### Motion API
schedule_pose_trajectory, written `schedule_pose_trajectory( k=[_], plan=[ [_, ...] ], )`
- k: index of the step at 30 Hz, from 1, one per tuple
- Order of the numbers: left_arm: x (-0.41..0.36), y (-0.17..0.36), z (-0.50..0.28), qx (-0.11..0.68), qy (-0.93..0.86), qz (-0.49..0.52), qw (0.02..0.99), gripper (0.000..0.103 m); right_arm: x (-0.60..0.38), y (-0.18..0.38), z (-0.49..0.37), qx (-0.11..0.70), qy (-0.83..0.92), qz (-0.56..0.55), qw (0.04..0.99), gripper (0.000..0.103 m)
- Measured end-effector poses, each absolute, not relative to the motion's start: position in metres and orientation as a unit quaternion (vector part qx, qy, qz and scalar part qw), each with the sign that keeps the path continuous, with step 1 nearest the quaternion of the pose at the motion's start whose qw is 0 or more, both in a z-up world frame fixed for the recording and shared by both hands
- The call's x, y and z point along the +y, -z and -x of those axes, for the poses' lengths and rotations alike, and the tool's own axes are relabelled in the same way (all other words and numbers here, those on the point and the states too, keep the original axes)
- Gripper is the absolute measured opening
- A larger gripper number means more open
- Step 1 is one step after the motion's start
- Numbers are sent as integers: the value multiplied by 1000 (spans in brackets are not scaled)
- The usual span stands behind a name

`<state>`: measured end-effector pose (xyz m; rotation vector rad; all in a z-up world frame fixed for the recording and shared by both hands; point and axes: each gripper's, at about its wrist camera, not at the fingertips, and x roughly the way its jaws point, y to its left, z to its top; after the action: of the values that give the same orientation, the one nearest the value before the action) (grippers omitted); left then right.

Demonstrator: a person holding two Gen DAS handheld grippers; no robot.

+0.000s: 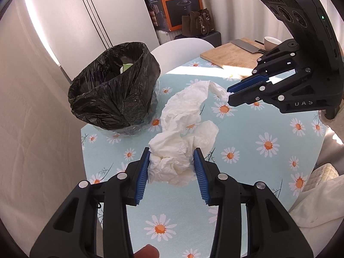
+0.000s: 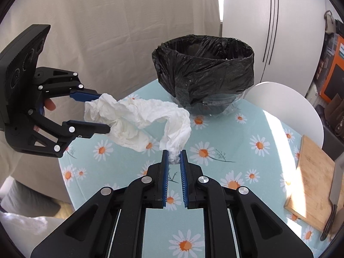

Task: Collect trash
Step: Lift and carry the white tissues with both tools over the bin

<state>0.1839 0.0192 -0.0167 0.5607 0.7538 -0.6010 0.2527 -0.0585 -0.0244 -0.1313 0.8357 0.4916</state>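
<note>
Between left tongs (image 1: pixel 172 161) and right tongs (image 2: pixel 173 153), crumpled tissue (image 1: pixel 185 116), both ends clamped

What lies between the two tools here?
The crumpled white tissue spans the stretch, held by the left tool at one end and the right tool at the other; both views show this.

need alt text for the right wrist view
Both tools grip one long crumpled white tissue above a daisy-print table: the right tool pinches one end, the left tool the other. A black-lined trash bin stands behind.
</note>
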Motion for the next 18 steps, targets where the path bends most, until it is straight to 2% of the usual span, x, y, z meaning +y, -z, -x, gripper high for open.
schedule_pose_trajectory(
  k=[10, 18],
  plan=[
    [34, -34, -232, 304, 292, -279, 863, 42, -54, -20, -298, 355, -225, 42, 906, 10],
    [43, -51, -296, 277, 327, -273, 861, 43, -53, -44, -353, 343, -187, 29, 920, 10]
  ],
)
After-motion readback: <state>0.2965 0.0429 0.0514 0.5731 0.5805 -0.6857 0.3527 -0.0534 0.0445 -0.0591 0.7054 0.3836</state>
